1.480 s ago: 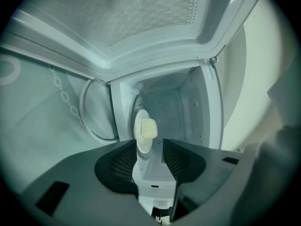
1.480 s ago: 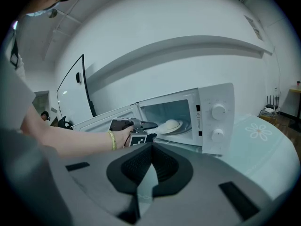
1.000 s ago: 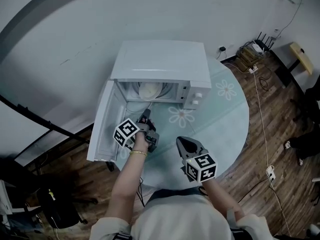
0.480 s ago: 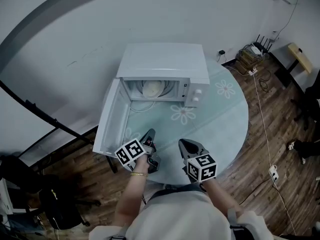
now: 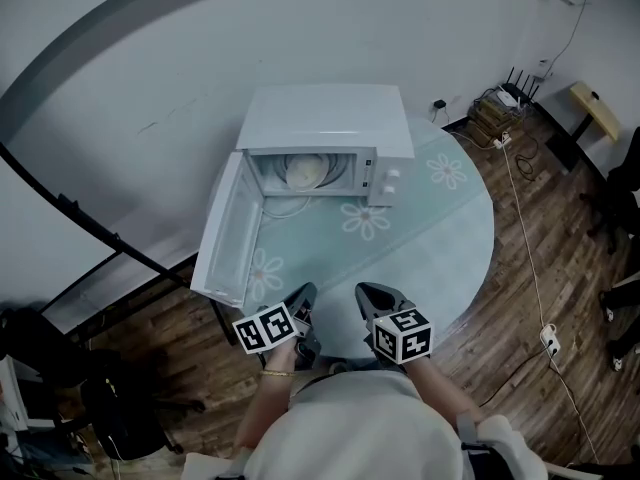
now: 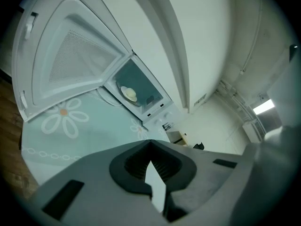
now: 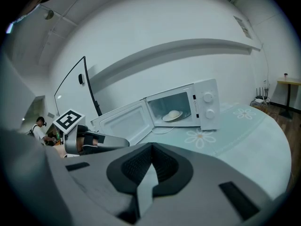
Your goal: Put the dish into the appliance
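Head view: the dish [image 5: 305, 171] already sits inside the microwave [image 5: 325, 118], at 12 o'clock from both tools and well away from them. The door [image 5: 228, 233] stands wide open. Its long side runs from the hinge at the oven's left corner down toward me, ending at about 10 o'clock from the left gripper [image 5: 303, 296]. The right gripper [image 5: 366, 291] hangs just beside the left one, both over the near edge of the counter [image 5: 440, 228]. The left is clearly nearer the door, so I judge that closing it is the left's job, with a push on the free edge toward 1 o'clock.

Left gripper view: the jaws are pressed together with nothing between them. The view is rolled, so the door's inner face fills the 10 o'clock part of the picture. The dish shows small in the open cavity just above centre. This view shows the door's mesh panel, which the head view does not.

Right gripper view: these jaws are also closed and empty. From here I see straight into the cavity at 1 o'clock, and the dish rests flat on the oven floor. The two knobs face me, and the left gripper lies at 9 o'clock, short of the door.
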`<action>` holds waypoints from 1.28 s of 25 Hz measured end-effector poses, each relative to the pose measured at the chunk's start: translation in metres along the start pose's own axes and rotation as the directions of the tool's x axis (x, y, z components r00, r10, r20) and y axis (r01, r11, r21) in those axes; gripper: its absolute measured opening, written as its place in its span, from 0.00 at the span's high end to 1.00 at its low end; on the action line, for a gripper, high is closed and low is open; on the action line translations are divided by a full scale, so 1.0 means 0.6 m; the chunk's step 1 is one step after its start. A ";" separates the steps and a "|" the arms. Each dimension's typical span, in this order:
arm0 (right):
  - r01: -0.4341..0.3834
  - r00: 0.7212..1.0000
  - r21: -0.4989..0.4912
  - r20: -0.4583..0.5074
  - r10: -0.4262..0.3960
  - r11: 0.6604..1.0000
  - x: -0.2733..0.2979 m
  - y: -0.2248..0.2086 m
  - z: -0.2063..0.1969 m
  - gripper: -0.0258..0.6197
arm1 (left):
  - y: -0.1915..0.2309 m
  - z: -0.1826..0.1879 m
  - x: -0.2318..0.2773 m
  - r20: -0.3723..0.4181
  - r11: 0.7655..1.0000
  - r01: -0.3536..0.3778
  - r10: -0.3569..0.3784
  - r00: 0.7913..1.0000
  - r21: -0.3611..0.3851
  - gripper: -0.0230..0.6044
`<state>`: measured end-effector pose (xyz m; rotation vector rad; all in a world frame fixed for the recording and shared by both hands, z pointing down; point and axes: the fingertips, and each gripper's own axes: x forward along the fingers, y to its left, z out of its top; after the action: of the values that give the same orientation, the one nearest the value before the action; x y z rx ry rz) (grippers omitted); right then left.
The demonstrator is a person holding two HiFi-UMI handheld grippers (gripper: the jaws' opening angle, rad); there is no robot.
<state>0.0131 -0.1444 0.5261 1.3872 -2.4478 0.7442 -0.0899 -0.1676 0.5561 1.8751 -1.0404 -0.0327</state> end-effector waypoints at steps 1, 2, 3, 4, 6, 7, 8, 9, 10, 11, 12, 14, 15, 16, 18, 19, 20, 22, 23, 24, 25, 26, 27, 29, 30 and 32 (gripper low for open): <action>0.000 1.000 0.002 -0.003 0.000 1.000 -0.003 0.002 -0.004 0.95 | -0.001 -0.005 -0.006 -0.008 1.000 -0.003 0.003 1.000 0.014 0.94; -0.001 1.000 0.004 -0.005 0.001 1.000 -0.006 0.004 -0.007 0.95 | -0.001 -0.010 -0.011 -0.016 1.000 -0.005 0.005 1.000 0.024 0.94; -0.001 1.000 0.005 -0.007 0.001 1.000 -0.009 0.006 -0.010 0.95 | -0.001 -0.014 -0.015 -0.022 1.000 -0.004 0.004 1.000 0.029 0.94; -0.002 1.000 0.005 -0.008 0.002 1.000 -0.012 0.008 -0.012 0.95 | -0.001 -0.017 -0.020 -0.027 1.000 -0.002 0.003 1.000 0.031 0.94; -0.003 1.000 0.006 -0.011 0.003 1.000 -0.016 0.011 -0.016 0.95 | -0.001 -0.021 -0.027 -0.029 0.999 0.000 0.001 1.000 0.033 0.94; -0.005 1.000 0.007 -0.012 0.005 1.000 -0.018 0.012 -0.018 0.95 | -0.001 -0.022 -0.029 -0.028 0.999 0.002 -0.001 1.000 0.033 0.94; -0.006 1.000 0.008 -0.013 0.006 1.000 -0.019 0.013 -0.021 0.95 | -0.001 -0.023 -0.031 -0.028 1.000 0.004 -0.003 1.000 0.030 0.94; -0.007 1.000 0.009 -0.015 0.007 1.000 -0.019 0.013 -0.022 0.95 | -0.001 -0.025 -0.032 -0.029 1.000 0.006 -0.005 1.000 0.028 0.94; -0.008 1.000 0.008 -0.015 0.008 1.000 -0.019 0.014 -0.023 0.95 | -0.001 -0.026 -0.033 -0.031 1.000 0.008 -0.007 0.999 0.029 0.94; -0.010 1.000 0.005 -0.015 0.010 1.000 -0.020 0.016 -0.023 0.95 | -0.001 -0.027 -0.033 -0.035 0.999 0.008 -0.007 0.999 0.033 0.94; -0.012 1.000 0.001 -0.014 0.012 1.000 -0.020 0.017 -0.023 0.95 | -0.001 -0.028 -0.034 -0.038 0.999 0.008 -0.006 0.999 0.038 0.94; -0.016 1.000 -0.003 -0.012 0.016 1.000 -0.021 0.019 -0.019 0.95 | -0.002 -0.027 -0.033 -0.041 0.999 0.004 -0.002 0.999 0.050 0.94; -0.016 1.000 -0.002 -0.011 0.016 1.000 -0.021 0.019 -0.018 0.95 | -0.002 -0.027 -0.033 -0.041 0.999 0.002 0.000 0.999 0.052 0.94; -0.016 1.000 0.000 -0.011 0.016 1.000 -0.021 0.018 -0.017 0.95 | -0.002 -0.026 -0.032 -0.041 0.999 0.002 0.000 0.999 0.050 0.94; -0.012 1.000 0.003 -0.013 0.012 1.000 -0.023 0.016 -0.019 0.95 | -0.002 -0.027 -0.030 -0.041 0.999 0.006 -0.005 0.999 0.038 0.94; -0.011 1.000 0.004 -0.015 0.011 1.000 -0.023 0.015 -0.021 0.95 | -0.002 -0.029 -0.030 -0.042 0.999 0.007 -0.006 0.999 0.033 0.94; -0.009 1.000 0.005 -0.017 0.010 1.000 -0.024 0.014 -0.024 0.95 | -0.001 -0.030 -0.030 -0.043 1.000 0.008 -0.006 0.999 0.030 0.94; -0.007 1.000 0.006 -0.020 0.007 1.000 -0.024 0.012 -0.027 0.95 | 0.001 -0.031 -0.029 -0.045 1.000 0.010 -0.009 0.999 0.025 0.94; -0.005 1.000 0.006 -0.021 0.006 1.000 -0.024 0.012 -0.027 0.95 | 0.001 -0.030 -0.029 -0.046 1.000 0.012 -0.012 0.999 0.021 0.94; -0.005 1.000 0.006 -0.022 0.005 1.000 -0.023 0.011 -0.028 0.95 | 0.001 -0.029 -0.029 -0.045 1.000 0.015 -0.014 0.999 0.017 0.94; -0.005 1.000 0.005 -0.023 0.005 1.000 -0.023 0.011 -0.027 0.95 | 0.001 -0.028 -0.029 -0.044 1.000 0.016 -0.016 0.999 0.013 0.94; -0.006 1.000 0.004 -0.024 0.006 1.000 -0.023 0.012 -0.027 0.95 | 0.000 -0.027 -0.029 -0.043 1.000 0.017 -0.017 0.999 0.011 0.94; -0.007 1.000 0.002 -0.025 0.007 1.000 -0.024 0.012 -0.026 0.95 | -0.001 -0.026 -0.029 -0.042 1.000 0.018 -0.017 0.999 0.010 0.94; -0.008 1.000 -0.003 -0.025 0.008 1.000 -0.024 0.012 -0.025 0.95 | -0.002 -0.026 -0.029 -0.043 1.000 0.020 -0.020 0.999 0.010 0.94; -0.009 1.000 -0.005 -0.025 0.009 1.000 -0.023 0.011 -0.025 0.95 | -0.002 -0.026 -0.028 -0.043 1.000 0.022 -0.022 0.999 0.008 0.94; -0.009 1.000 -0.007 -0.025 0.008 1.000 -0.022 0.009 -0.025 0.95 | -0.003 -0.025 -0.026 -0.043 1.000 0.025 -0.025 0.999 0.005 0.94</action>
<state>0.0145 -0.1246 0.5315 1.3574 -2.4366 0.7490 -0.0922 -0.1458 0.5570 1.8860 -0.9886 -0.0038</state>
